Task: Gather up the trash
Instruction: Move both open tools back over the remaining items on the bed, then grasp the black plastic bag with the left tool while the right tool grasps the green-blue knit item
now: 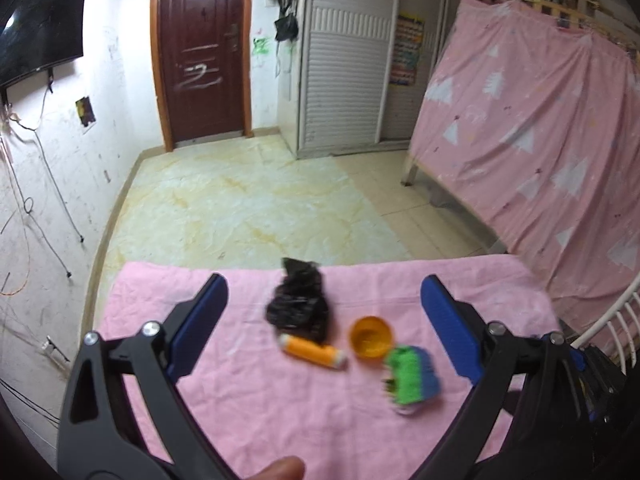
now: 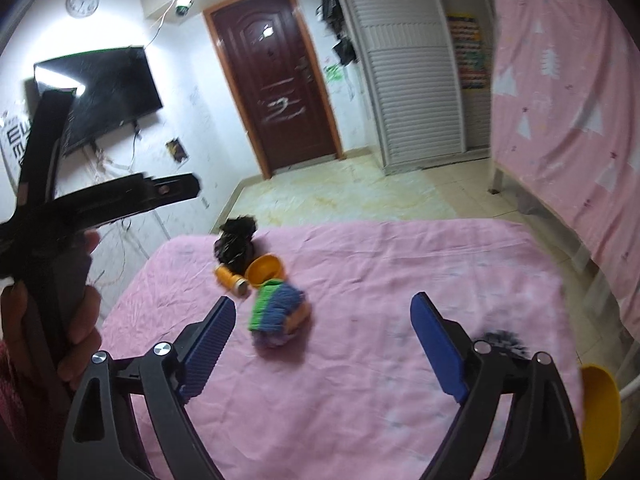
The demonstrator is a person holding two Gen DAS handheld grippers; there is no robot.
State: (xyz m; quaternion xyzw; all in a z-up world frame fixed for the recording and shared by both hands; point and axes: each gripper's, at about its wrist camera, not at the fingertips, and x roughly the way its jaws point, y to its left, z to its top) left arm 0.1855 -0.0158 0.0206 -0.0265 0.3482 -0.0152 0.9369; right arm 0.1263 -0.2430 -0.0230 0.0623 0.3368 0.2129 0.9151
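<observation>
Left wrist: black bag (image 1: 298, 307) lies between spread fingers (image 1: 448, 324) (untouched).

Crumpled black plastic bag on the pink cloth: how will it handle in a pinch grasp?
The crumpled black plastic bag looks thin and floppy, so it will probably compress and sag between the pads. Likely very light. It touches the orange cylindrical tube, which lies on its side and may roll if nudged.

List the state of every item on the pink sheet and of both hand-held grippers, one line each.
Left hand-held gripper: open, empty, above the sheet.
Right hand-held gripper: open, empty.
Black plastic bag: crumpled, lying on the pink sheet.
Orange tube: lying on its side.
Orange cup: tipped, its opening toward the cameras.
Green and blue wrapper: crumpled, loose on the sheet.
Brown door: closed.
</observation>
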